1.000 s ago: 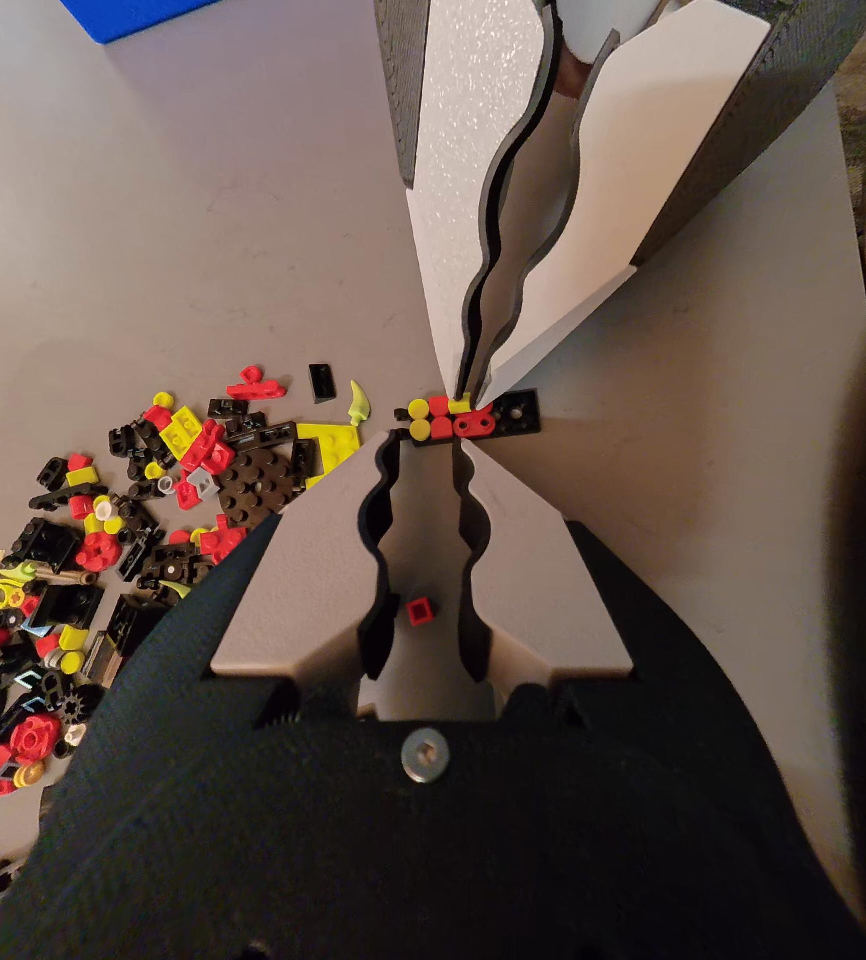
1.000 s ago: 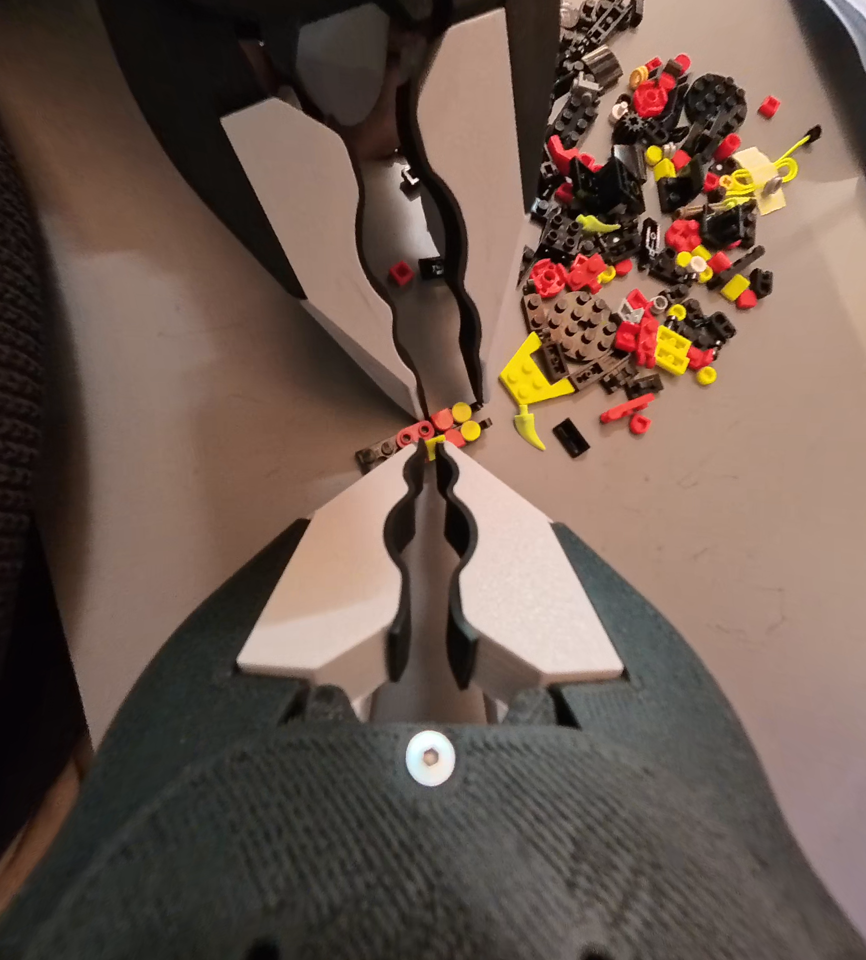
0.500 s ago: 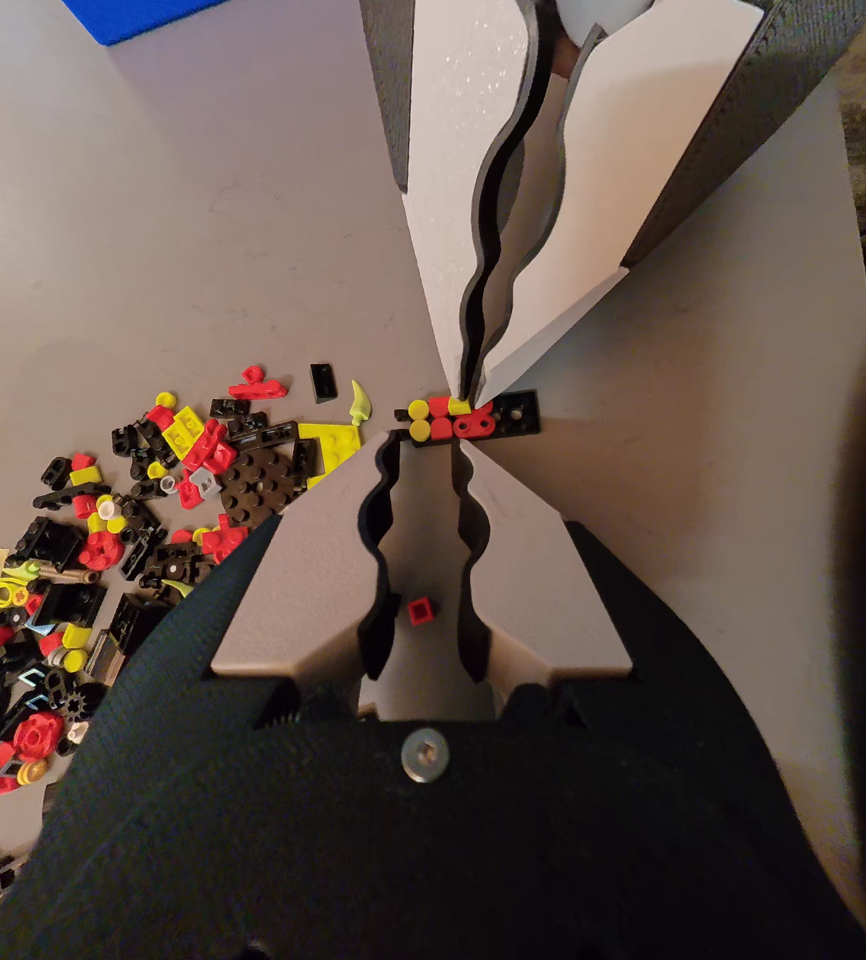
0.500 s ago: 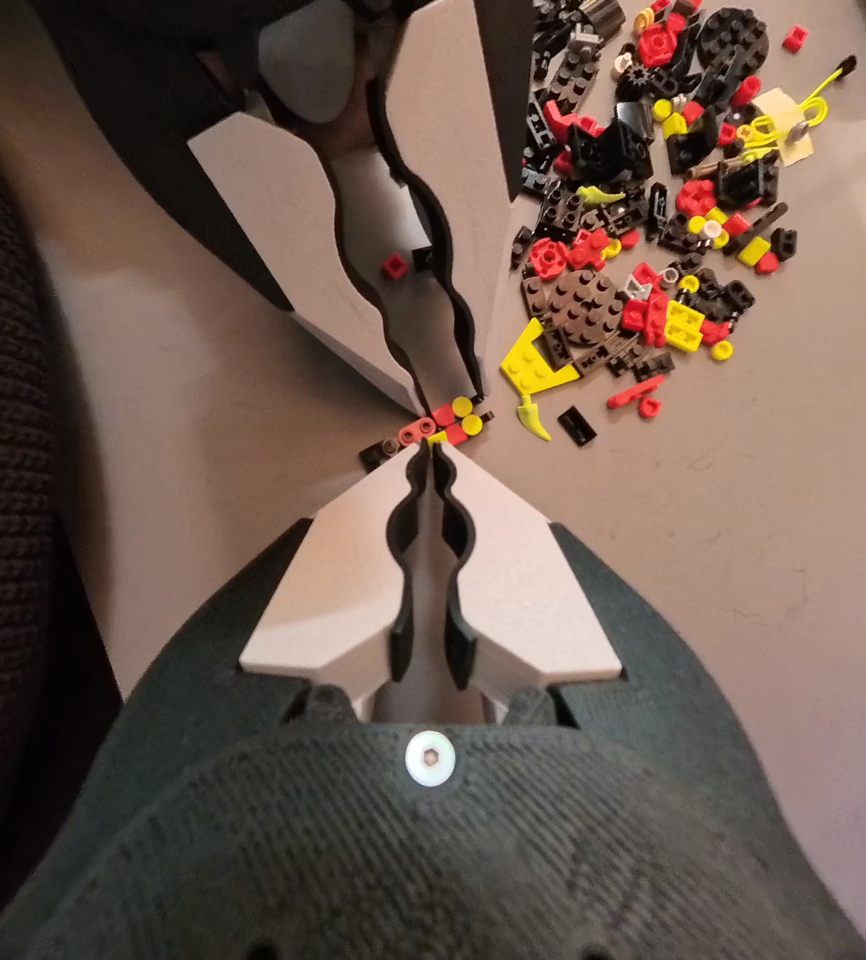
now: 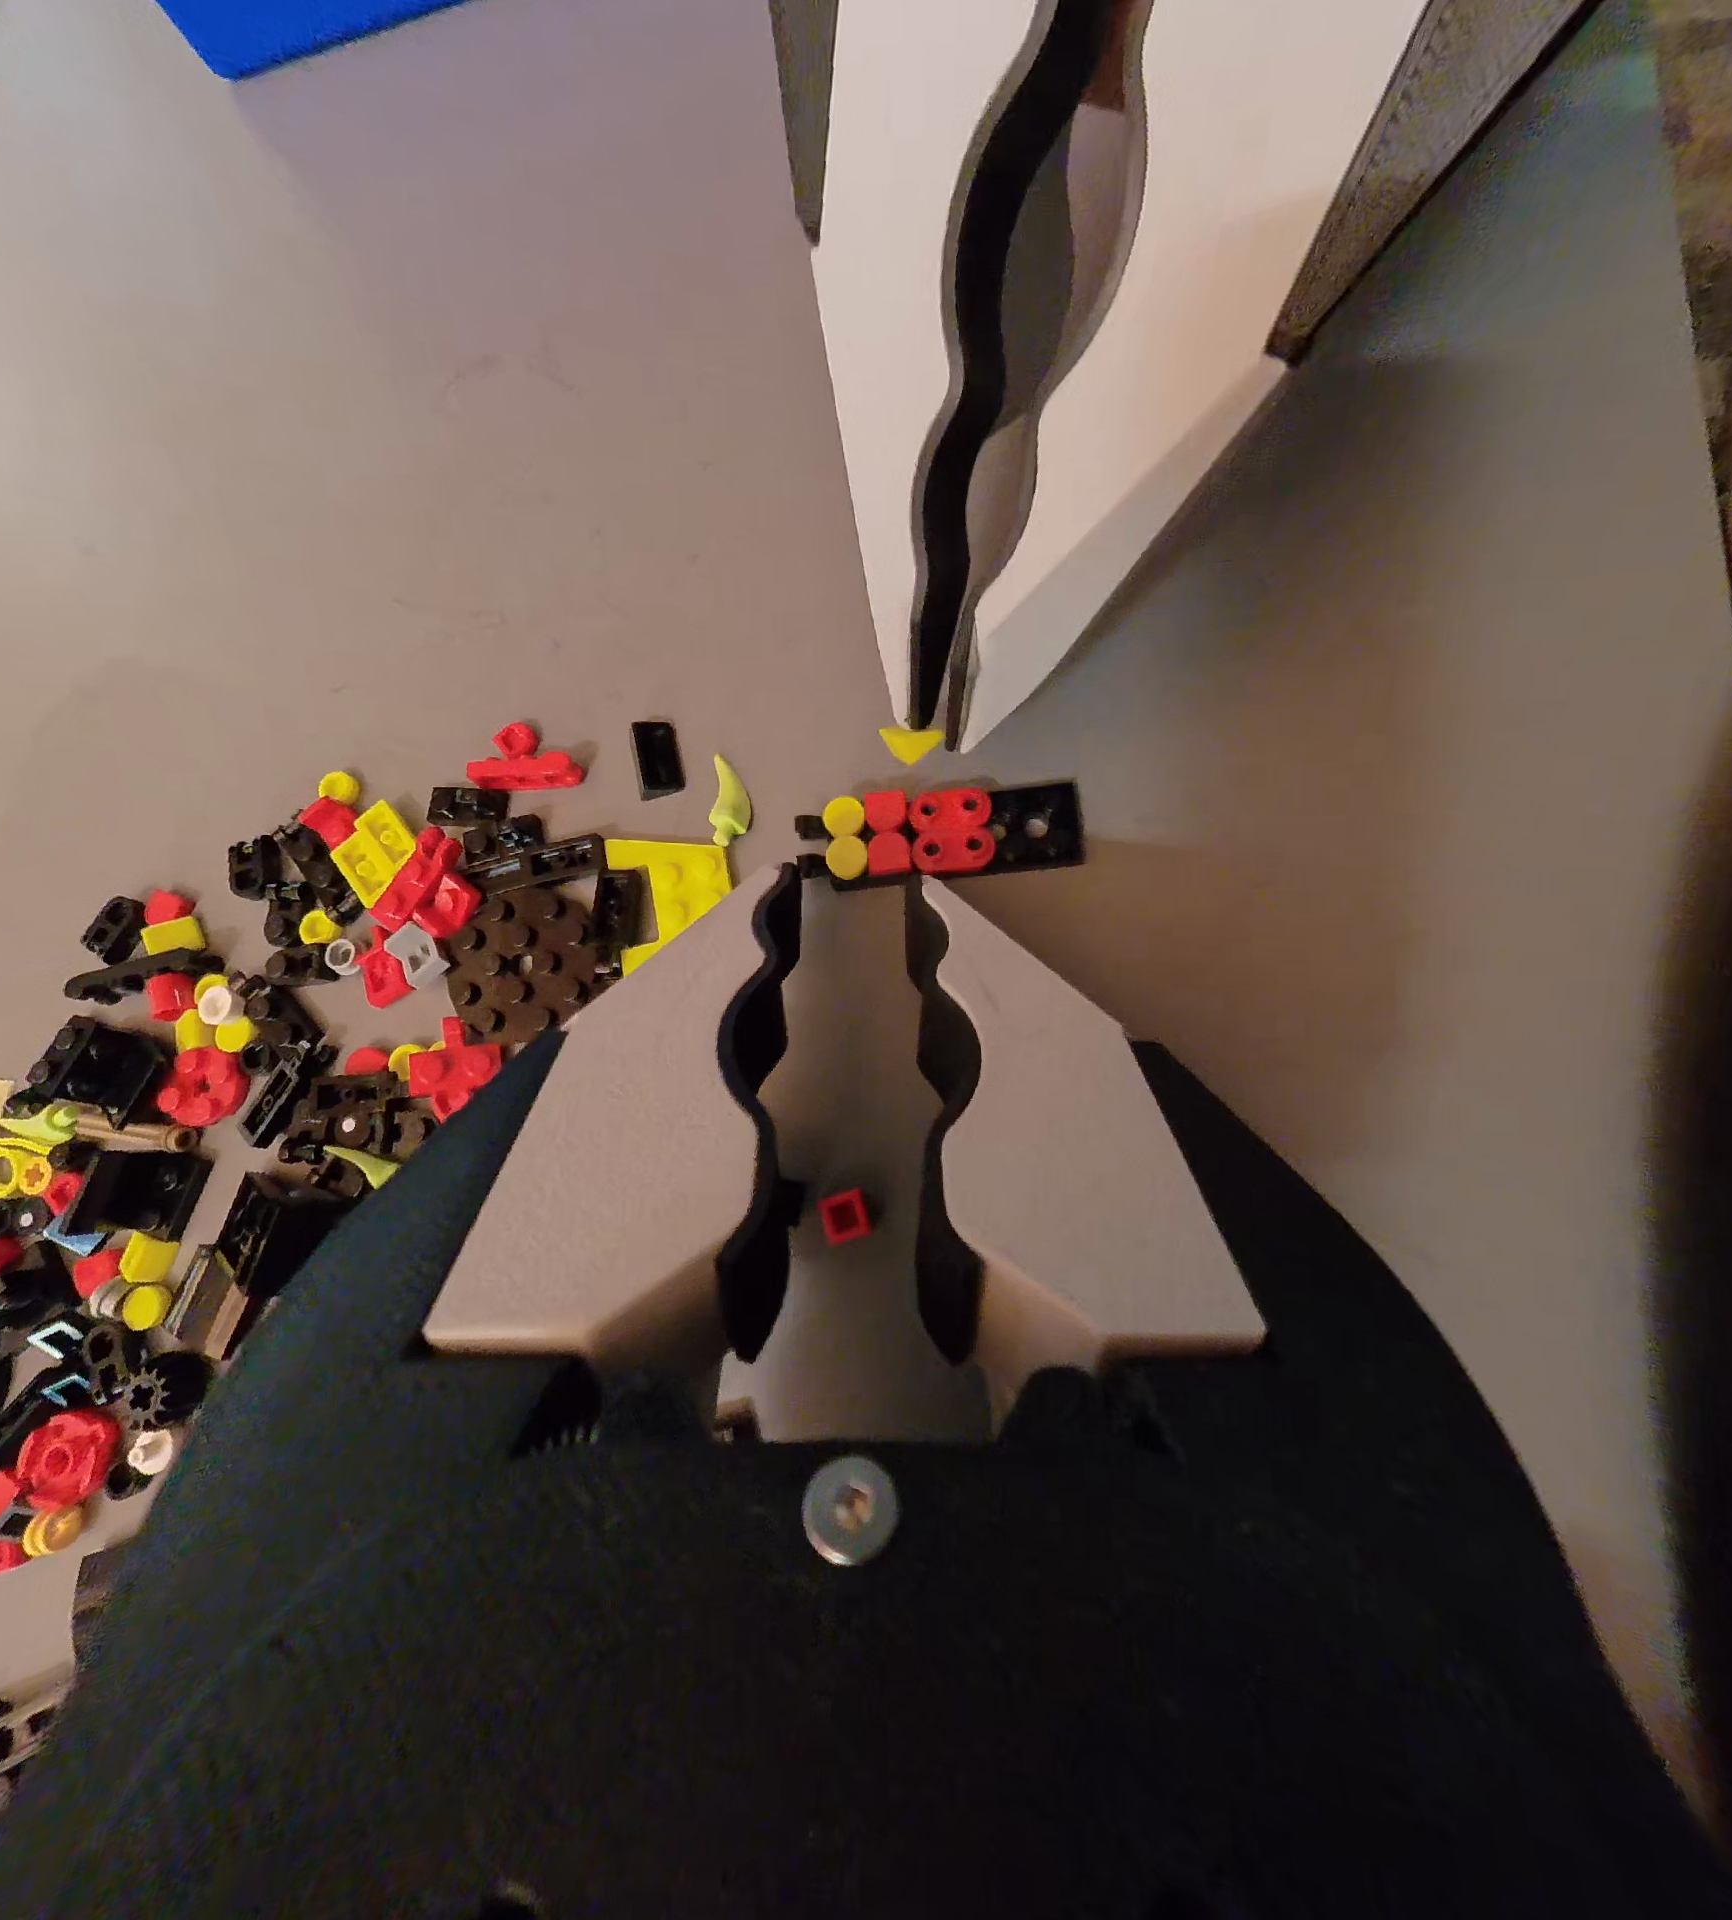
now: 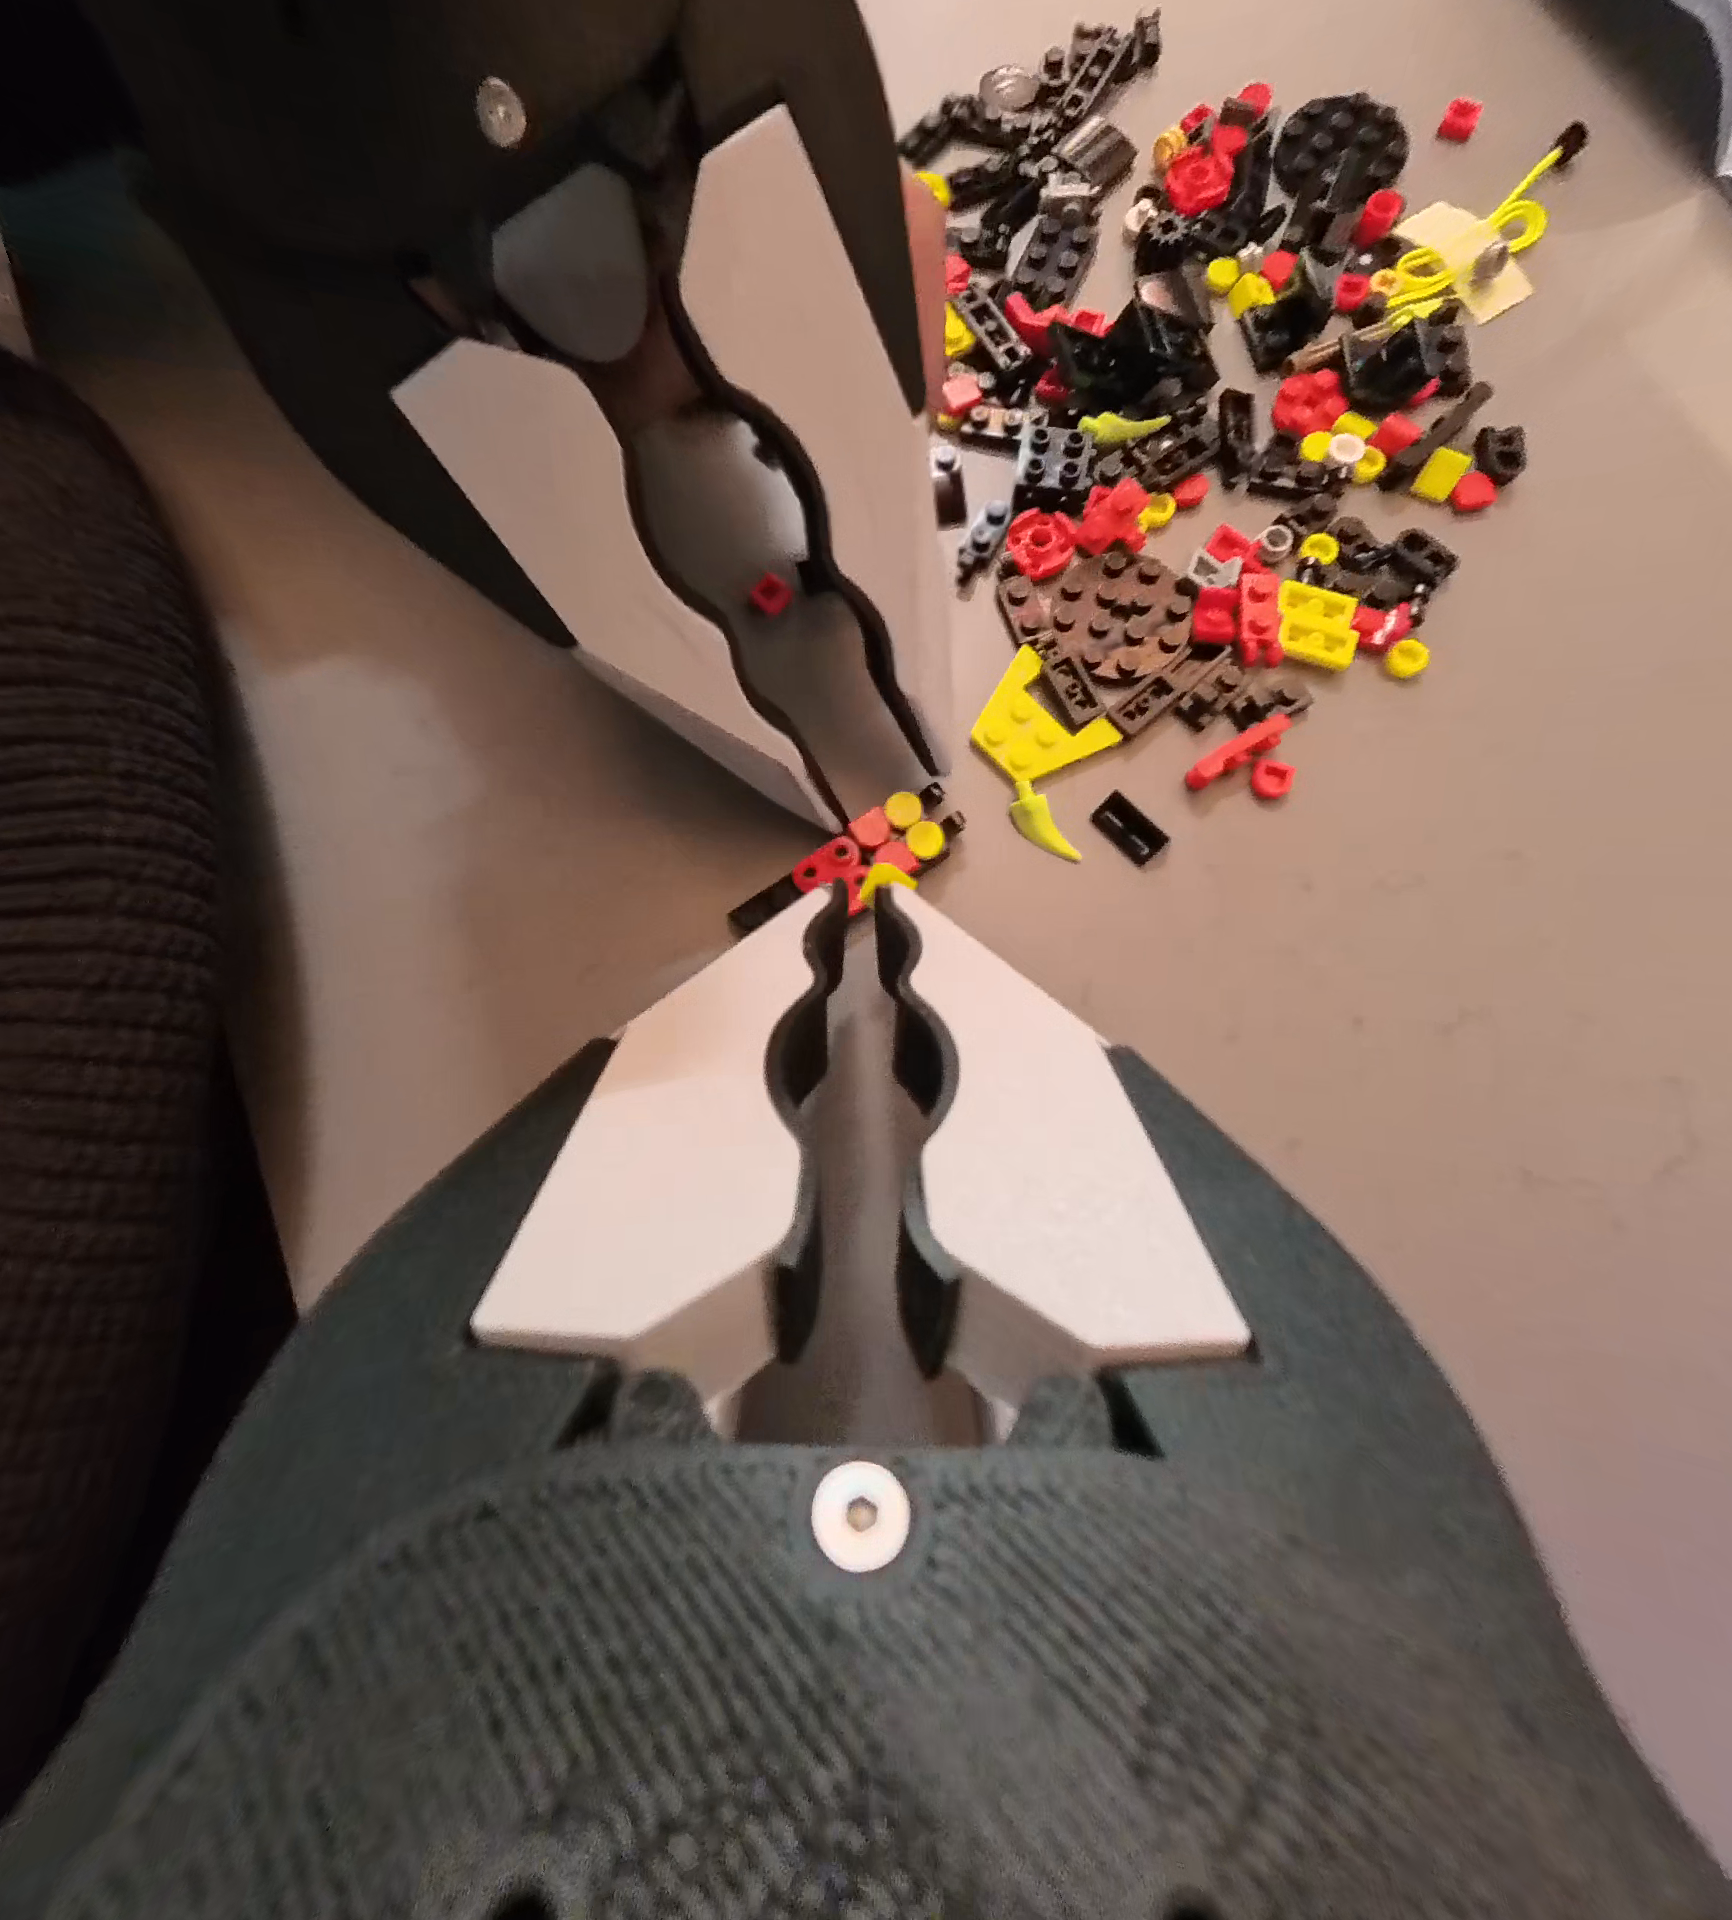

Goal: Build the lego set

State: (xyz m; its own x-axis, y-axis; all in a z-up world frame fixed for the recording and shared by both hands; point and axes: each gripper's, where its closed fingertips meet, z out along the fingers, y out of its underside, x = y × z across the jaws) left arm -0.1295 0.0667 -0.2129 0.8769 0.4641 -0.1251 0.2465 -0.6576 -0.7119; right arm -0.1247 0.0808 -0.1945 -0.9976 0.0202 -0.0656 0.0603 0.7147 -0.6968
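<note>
Fingertips of right hand-held gripper pinch glossy yellow wedge; left hand-held gripper spread

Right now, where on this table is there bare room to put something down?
The table is bare beyond the loose brick pile, up to the blue object. It is also bare between the small assembly and the table's edge. In the right wrist view, it is bare right of the right tongs. Around the pile and both tongs' tips is crowded.
</note>
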